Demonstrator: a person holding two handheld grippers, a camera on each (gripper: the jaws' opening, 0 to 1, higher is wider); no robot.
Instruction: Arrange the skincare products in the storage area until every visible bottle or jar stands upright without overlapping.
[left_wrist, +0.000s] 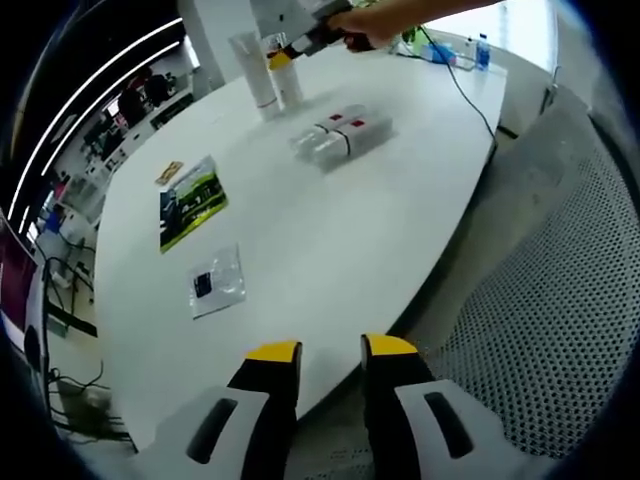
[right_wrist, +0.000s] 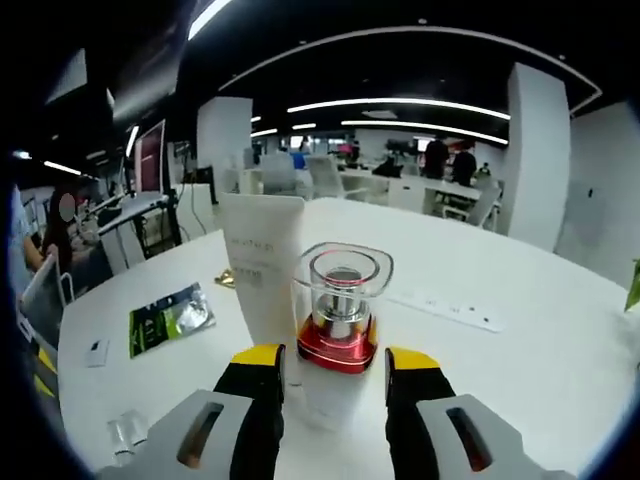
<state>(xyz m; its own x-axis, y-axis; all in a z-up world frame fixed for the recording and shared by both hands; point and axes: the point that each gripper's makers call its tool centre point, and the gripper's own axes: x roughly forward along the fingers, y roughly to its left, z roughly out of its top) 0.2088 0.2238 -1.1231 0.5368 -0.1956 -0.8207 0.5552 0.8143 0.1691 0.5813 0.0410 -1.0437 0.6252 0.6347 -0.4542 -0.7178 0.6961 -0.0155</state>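
the clear square-topped bottle with a red band (right_wrist: 341, 318) stands upright between the right gripper (right_wrist: 335, 368) jaws, which close on its white lower body. touching it at 10 o'clock stands a tall white tube (right_wrist: 264, 262). in the left gripper view two clear bottles with red bands (left_wrist: 340, 134) lie flat mid-desk, the white oval desk (left_wrist: 330, 240) carrying a green packet (left_wrist: 192, 202) at 9 o'clock. the left gripper (left_wrist: 330, 352) hangs open over the desk edge, holding nothing.
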